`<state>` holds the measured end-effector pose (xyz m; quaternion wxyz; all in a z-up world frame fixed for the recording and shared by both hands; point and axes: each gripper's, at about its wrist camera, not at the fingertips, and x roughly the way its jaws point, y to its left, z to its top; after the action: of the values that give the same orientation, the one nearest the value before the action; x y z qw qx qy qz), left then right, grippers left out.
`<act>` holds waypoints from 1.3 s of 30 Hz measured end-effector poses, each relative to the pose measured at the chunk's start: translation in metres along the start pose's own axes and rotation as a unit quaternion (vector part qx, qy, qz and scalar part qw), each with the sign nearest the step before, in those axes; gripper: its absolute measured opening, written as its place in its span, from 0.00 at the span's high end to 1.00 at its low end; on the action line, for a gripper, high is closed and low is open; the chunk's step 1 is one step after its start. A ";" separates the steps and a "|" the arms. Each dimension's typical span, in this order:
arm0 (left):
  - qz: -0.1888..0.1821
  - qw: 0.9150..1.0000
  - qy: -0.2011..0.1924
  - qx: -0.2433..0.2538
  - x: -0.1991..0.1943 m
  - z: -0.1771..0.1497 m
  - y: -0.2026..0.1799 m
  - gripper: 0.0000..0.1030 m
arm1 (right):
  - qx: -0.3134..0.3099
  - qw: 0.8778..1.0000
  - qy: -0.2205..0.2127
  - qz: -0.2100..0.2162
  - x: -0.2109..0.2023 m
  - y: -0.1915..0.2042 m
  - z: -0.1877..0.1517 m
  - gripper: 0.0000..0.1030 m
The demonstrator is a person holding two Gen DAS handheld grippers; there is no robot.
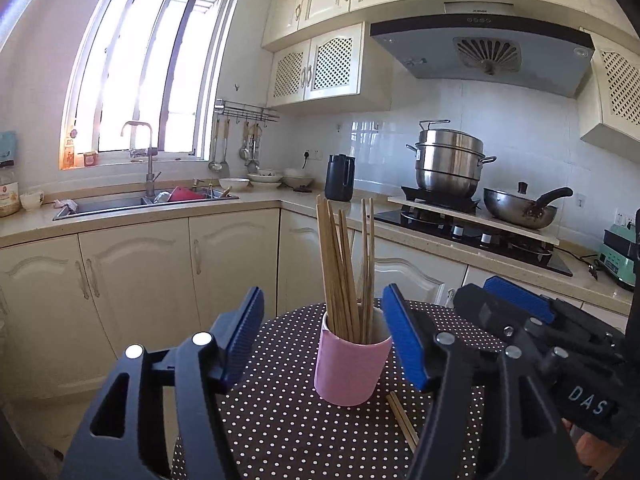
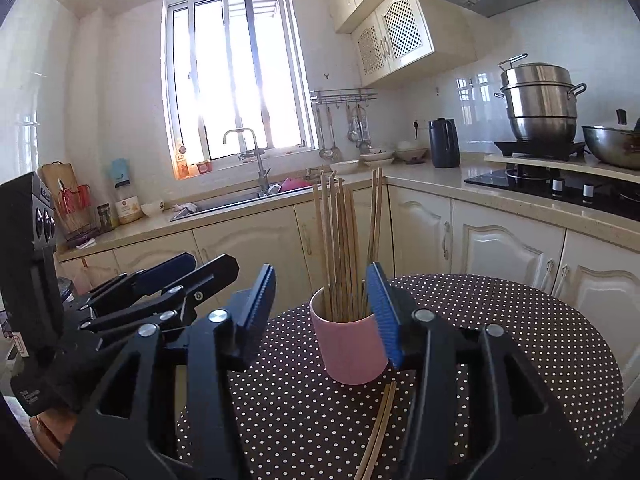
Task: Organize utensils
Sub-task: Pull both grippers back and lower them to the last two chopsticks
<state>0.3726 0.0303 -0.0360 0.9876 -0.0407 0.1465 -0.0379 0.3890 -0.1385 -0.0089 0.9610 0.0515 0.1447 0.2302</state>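
A pink cup (image 1: 348, 368) (image 2: 348, 348) stands on a round table with a dark polka-dot cloth (image 1: 280, 420) (image 2: 520, 340). Several wooden chopsticks (image 1: 340, 264) (image 2: 340, 240) stand upright in it. Two loose chopsticks (image 1: 402, 420) (image 2: 380, 420) lie on the cloth just in front of the cup. My left gripper (image 1: 322, 312) is open, and the cup shows between its blue pads, a little beyond them. My right gripper (image 2: 322, 280) is open too, with nothing pressed between its pads. Each gripper shows at the edge of the other's view, side by side.
Beyond the table run cream cabinets under a countertop (image 1: 256, 200) with a sink (image 1: 120, 204) below the window. A black kettle (image 1: 339, 178), a hob with a steel steamer pot (image 1: 448, 160) and a wok (image 1: 520, 206) stand to the right.
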 end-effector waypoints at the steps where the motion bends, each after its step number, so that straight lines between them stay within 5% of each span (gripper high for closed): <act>1: 0.002 1.000 -0.002 0.002 -0.006 0.000 -0.002 0.38 | -0.004 1.000 -0.002 0.000 -0.006 0.003 0.001 0.53; 10: 0.013 0.999 -0.024 0.022 -0.049 -0.004 -0.019 0.33 | -0.016 1.000 -0.013 -0.016 -0.047 0.012 0.000 0.44; 19: 0.011 0.999 -0.026 0.039 -0.066 -0.011 -0.030 0.33 | -0.009 0.999 0.020 -0.040 -0.063 -0.001 -0.014 0.42; 28: 0.008 0.998 -0.007 0.054 -0.061 -0.022 -0.034 0.33 | 0.015 0.988 0.139 -0.073 -0.038 -0.022 -0.048 0.42; 35: 0.014 0.996 0.051 0.070 -0.039 -0.041 -0.035 0.33 | 0.019 0.958 0.268 -0.096 0.003 -0.033 -0.097 0.42; 39: 0.011 0.992 0.098 0.079 -0.022 -0.056 -0.036 0.33 | 0.014 0.947 0.303 -0.105 0.019 -0.035 -0.120 0.42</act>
<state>0.3333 -0.0073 -0.0796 0.9690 0.0425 0.2395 -0.0426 0.3841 -0.1567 -0.1338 0.8896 -0.0226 0.4371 0.1306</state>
